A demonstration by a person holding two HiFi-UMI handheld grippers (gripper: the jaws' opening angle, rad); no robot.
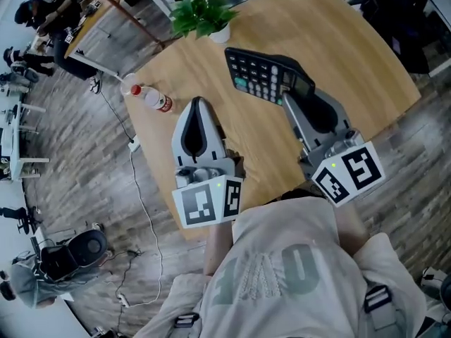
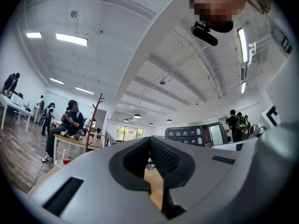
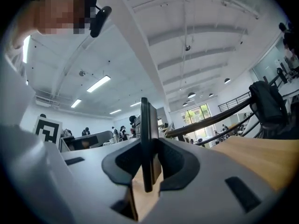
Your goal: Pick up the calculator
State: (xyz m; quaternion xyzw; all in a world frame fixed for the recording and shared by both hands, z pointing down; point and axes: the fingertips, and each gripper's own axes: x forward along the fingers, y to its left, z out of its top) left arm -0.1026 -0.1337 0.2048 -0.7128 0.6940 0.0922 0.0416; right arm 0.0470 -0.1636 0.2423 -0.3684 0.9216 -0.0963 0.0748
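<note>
- The left claw (image 1: 199,103) is closed and empty, its tips together. It sits near the body, likely out of the way.
- The right claw (image 1: 287,97) is clamped on the calculator's (image 1: 262,74) near edge, a narrow pinch suited to something flat.
- The calculator sits keys-up over the desk (image 1: 352,41), seemingly lifted clear, though that's hard to confirm.
- Beyond it, a bottle (image 1: 151,98) and a plant (image 1: 203,14) stand well apart.
</note>
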